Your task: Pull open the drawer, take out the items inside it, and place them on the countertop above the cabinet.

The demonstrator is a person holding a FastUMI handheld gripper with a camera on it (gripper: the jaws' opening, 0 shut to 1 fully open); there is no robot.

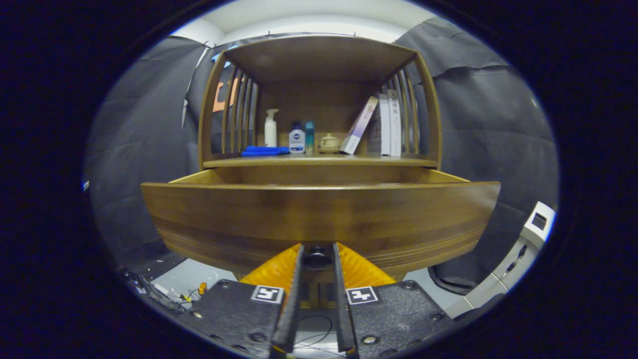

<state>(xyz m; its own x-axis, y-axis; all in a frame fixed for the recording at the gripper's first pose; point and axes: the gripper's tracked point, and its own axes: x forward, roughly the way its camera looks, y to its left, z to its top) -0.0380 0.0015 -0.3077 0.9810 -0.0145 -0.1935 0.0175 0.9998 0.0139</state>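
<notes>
Shelf stuff first, going left to right: a blue cloth (264, 150) is being kept flat at the left end of the countertop (319, 161), then a white pump bottle (270, 128), a small bottle (297, 139), a teal tube (309, 136) and a little lidded jar (328, 143) are being stood along the back. Books (389, 124) are being propped at the right end, one of them leaning (360, 125) against the rest. Room is probably being left along the front edge of the countertop for whatever gets taken out.

The drawer (319, 219) is being held pulled out toward the camera, its front well forward of the cabinet, so the opening part looks mostly done. What's inside is being hidden by the tall front panel, so the items can't be told from here.

The gripper (317, 259) is being kept nearly closed, with the dark round knob (317, 258) being pinched between the two fingertips, both sides looking pressed against it. That grip is presumably being kept so the drawer can be drawn straight without slipping sideways.
</notes>
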